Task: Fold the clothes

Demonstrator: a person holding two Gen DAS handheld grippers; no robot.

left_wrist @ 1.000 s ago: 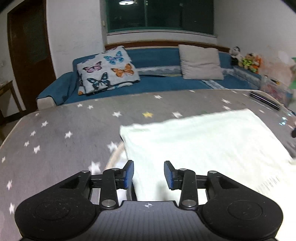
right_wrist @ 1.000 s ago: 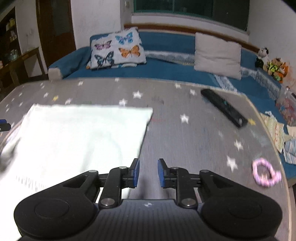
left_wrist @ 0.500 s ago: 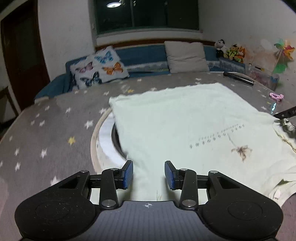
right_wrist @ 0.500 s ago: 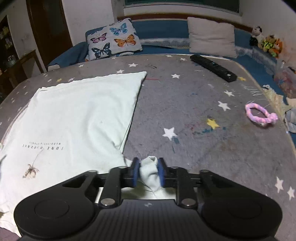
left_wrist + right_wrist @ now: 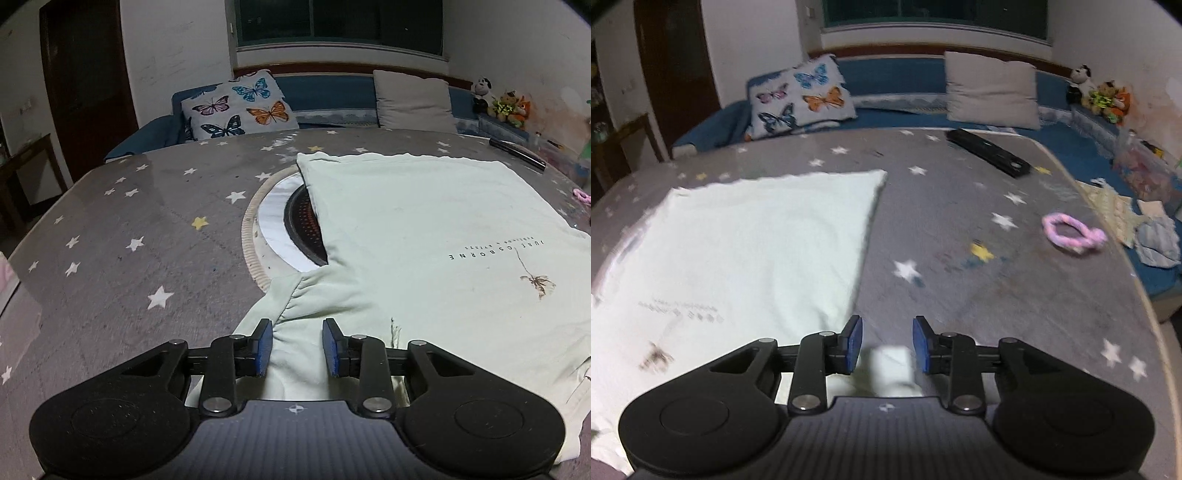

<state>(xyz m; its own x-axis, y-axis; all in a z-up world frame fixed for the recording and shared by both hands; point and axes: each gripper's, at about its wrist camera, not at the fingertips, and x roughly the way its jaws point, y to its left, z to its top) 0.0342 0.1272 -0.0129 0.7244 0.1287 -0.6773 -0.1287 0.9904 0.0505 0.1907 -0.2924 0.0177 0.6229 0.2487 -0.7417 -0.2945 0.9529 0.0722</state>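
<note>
Pale green shirt [image 5: 424, 229] lying spread flat on desk [image 5: 147, 229], print side up. Left tongs [image 5: 297, 347] gaping wide, straddling near left sleeve [image 5: 295, 295]. Right tongs [image 5: 886, 345] gaping wide around near right sleeve [image 5: 890, 363], probably positioning for sleeve fold.

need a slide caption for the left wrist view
Open left tool straddling a sleeve of the pale green T-shirt spread on the star-print tablecloth.

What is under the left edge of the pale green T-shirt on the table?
The T-shirt partly covers a dark round insert with a pale ring set in the table. The rest of the insert is hidden under the cloth.
</note>
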